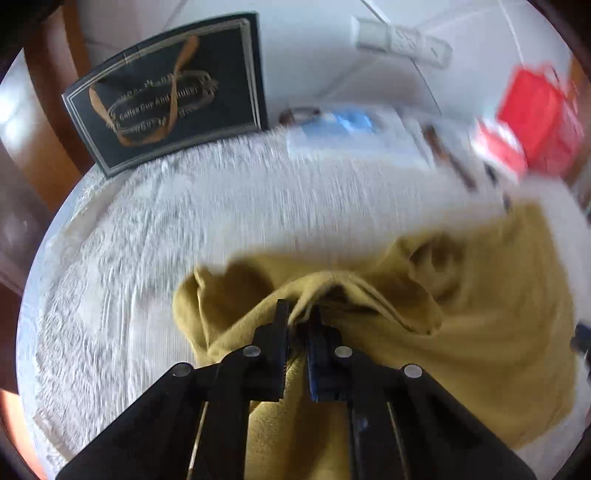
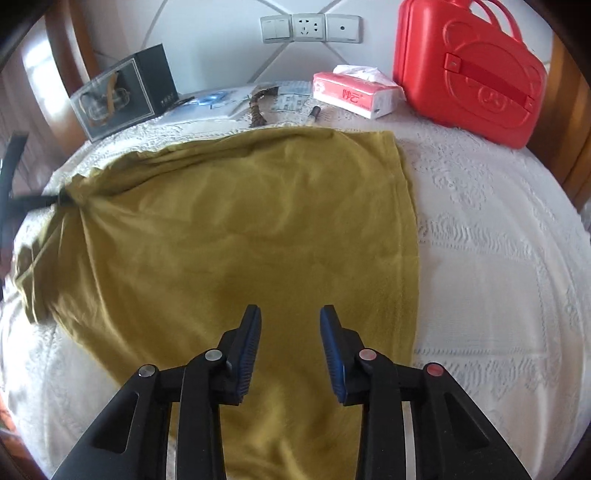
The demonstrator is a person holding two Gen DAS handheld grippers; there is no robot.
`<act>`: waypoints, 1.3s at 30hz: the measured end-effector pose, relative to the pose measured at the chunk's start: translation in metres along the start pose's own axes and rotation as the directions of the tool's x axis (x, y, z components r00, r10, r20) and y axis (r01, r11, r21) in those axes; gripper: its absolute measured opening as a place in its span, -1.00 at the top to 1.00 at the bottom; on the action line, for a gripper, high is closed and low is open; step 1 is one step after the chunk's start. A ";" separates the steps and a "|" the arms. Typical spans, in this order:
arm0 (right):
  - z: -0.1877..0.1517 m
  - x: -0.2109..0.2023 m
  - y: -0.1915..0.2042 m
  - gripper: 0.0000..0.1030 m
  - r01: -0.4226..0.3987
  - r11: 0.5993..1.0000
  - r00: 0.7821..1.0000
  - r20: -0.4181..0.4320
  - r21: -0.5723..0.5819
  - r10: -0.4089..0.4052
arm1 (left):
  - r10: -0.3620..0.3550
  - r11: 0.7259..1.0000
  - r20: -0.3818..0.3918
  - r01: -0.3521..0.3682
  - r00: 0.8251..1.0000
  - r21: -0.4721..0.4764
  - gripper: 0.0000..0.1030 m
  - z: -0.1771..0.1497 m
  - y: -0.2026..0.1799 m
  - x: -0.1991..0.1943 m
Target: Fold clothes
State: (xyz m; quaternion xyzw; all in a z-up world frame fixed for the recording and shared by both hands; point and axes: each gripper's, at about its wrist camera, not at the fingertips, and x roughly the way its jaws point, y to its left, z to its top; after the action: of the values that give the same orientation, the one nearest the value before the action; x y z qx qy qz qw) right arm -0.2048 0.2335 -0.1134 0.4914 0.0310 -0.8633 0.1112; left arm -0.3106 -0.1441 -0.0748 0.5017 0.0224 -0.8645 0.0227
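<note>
Across the white textured bedcover [image 2: 480, 240] we see the mustard-yellow garment [image 2: 258, 221] spread mostly flat, its right edge running straight and its left side drawn up into a bunched peak. At that peak our left hand-held gripper [image 1: 299, 314] has its jaws pinched nearly together on a raised fold of the cloth, which drapes away from it in creases; the left wrist view is blurred, so finer detail is hard to tell. Our right hand-held gripper [image 2: 290, 314] hangs over the near part of the garment with its blue-padded fingers [image 2: 332, 354] well apart, gripping nothing; we cannot tell whether the tips touch the fabric. Beyond the garment's far edge lie a dark gift box [image 2: 125, 92], a tissue pack [image 2: 354, 92] and a red carry case [image 2: 469, 74], with wall sockets [image 2: 310, 27] above.
</note>
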 end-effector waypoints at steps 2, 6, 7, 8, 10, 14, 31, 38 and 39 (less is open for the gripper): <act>0.022 -0.004 -0.010 0.37 0.016 1.000 0.999 0.032 0.016 -0.017 | -0.054 0.998 -0.004 0.054 0.999 -0.039 0.83 0.022 0.005 0.002; 0.068 0.001 -0.042 0.32 -0.010 0.994 0.999 0.050 0.105 0.005 | -0.106 0.994 -0.036 0.104 0.994 -0.043 0.83 0.039 0.011 0.006; 0.081 0.006 -0.051 0.32 -0.008 0.992 0.999 0.049 0.127 0.002 | -0.088 0.996 -0.037 0.087 0.995 -0.023 0.83 0.040 0.011 0.007; 0.092 0.011 -0.058 0.32 0.004 0.990 0.999 0.047 0.139 -0.011 | -0.088 0.996 -0.036 0.087 0.995 -0.012 0.83 0.043 0.012 0.008; 0.106 0.022 -0.069 0.25 0.027 0.985 0.998 0.048 0.168 -0.036 | -0.148 0.989 -0.053 0.147 0.988 -0.009 0.82 0.046 0.012 0.006; 0.118 0.044 -0.084 0.01 -0.012 0.975 0.999 0.041 0.224 0.003 | -0.148 0.989 -0.048 0.148 0.988 0.004 0.57 0.051 0.015 -0.007; 0.133 0.074 -0.093 -0.12 0.009 0.975 0.999 0.032 0.220 -0.016 | 0.116 0.985 -0.051 -0.108 0.992 0.136 -0.72 0.077 -0.013 0.037; 0.154 0.098 -0.092 -0.30 0.119 0.974 0.992 0.027 0.195 -0.127 | 0.236 0.962 -0.077 -0.221 0.969 0.162 0.79 0.073 -0.016 0.073; 0.155 0.110 -0.093 -0.35 0.116 0.973 0.993 -0.004 0.198 -0.117 | 0.248 0.959 -0.062 -0.236 0.967 0.156 0.79 0.074 -0.015 0.073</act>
State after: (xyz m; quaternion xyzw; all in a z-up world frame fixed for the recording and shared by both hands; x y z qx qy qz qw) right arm -0.4095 0.2813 -0.1327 0.4939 -0.0268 -0.8691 0.0111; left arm -0.4117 -0.1352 -0.1009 0.5354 -0.1021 -0.8335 0.0903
